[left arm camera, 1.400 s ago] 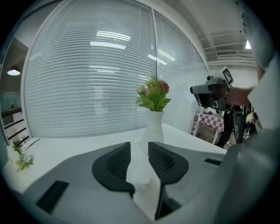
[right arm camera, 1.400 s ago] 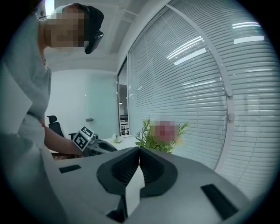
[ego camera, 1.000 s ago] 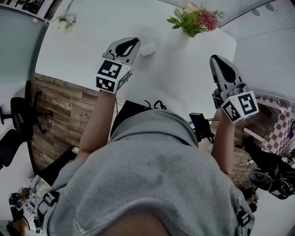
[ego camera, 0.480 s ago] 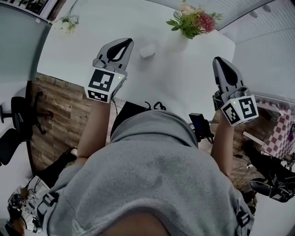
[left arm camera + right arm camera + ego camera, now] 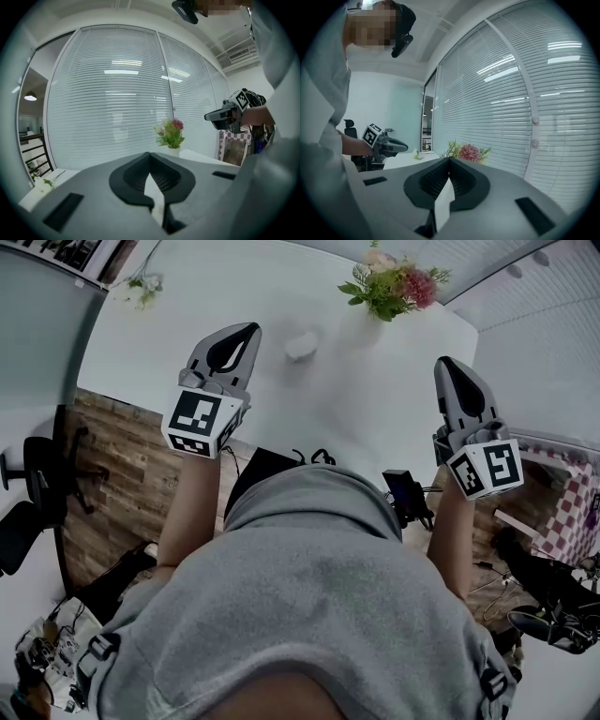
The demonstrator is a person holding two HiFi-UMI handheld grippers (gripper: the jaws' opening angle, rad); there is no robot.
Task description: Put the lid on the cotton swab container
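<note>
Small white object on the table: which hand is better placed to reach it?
Probably the left: the left gripper looks much nearer the small white object than the right gripper. Both have shut, empty jaws.

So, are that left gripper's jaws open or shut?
Shut: the left gripper shows its tips touching, nothing held between them.

The left gripper (image 5: 249, 329) is on the move: a second ago its tips sat just beside the small white container (image 5: 301, 345), and now it has slid off to the left and back toward the person, opening a clear strip of the white table (image 5: 375, 399) between them. Its marker cube (image 5: 199, 418) has dropped lower and further left in the head view. It has also swung round, so one marker face now looks more squarely up at the camera.
</note>
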